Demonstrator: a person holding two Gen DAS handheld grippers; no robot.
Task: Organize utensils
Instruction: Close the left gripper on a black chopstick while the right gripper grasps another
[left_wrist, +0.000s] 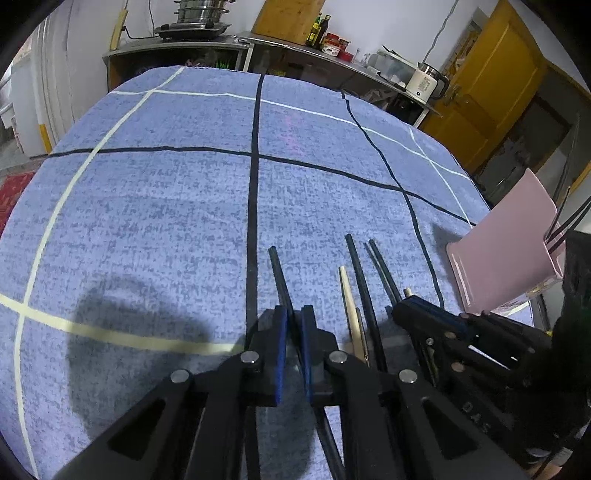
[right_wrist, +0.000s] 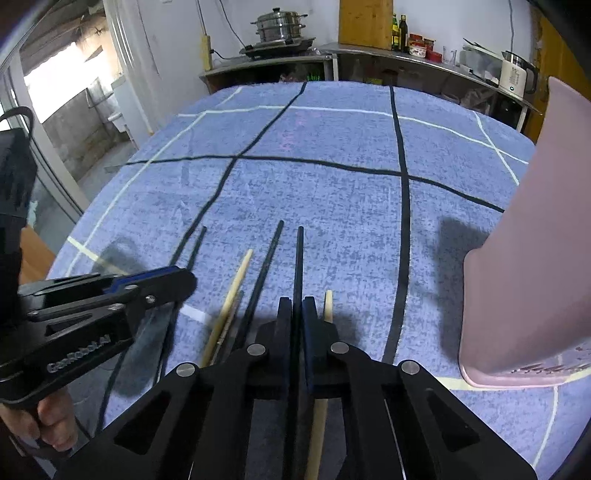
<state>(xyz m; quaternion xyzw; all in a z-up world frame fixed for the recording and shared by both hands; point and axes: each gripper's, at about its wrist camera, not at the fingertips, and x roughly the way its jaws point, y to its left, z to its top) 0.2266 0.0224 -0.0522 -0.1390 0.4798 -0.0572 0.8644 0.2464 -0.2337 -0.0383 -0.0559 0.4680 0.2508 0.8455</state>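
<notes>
From my left wrist, my left tongs (left_wrist: 293, 317) are pinched onto a black chopstick (left_wrist: 279, 269) pointing far across the blue tabletop (left_wrist: 147, 206). Right of it lie a pale chopstick (left_wrist: 347, 299) and more black ones, with a pink holder (left_wrist: 506, 251) far right.

From my right wrist, my right tongs (right_wrist: 297, 310) clamp another black chopstick (right_wrist: 298, 258); a pale stick (right_wrist: 327, 304) lies just right.

Black chopsticks (right_wrist: 271, 254) and pale wooden chopsticks (right_wrist: 236, 284) lie roughly parallel on the blue cloth, tips pointing away. A pink holder (left_wrist: 506, 251) stands to their right, dark sticks (left_wrist: 565, 221) upright inside.
</notes>
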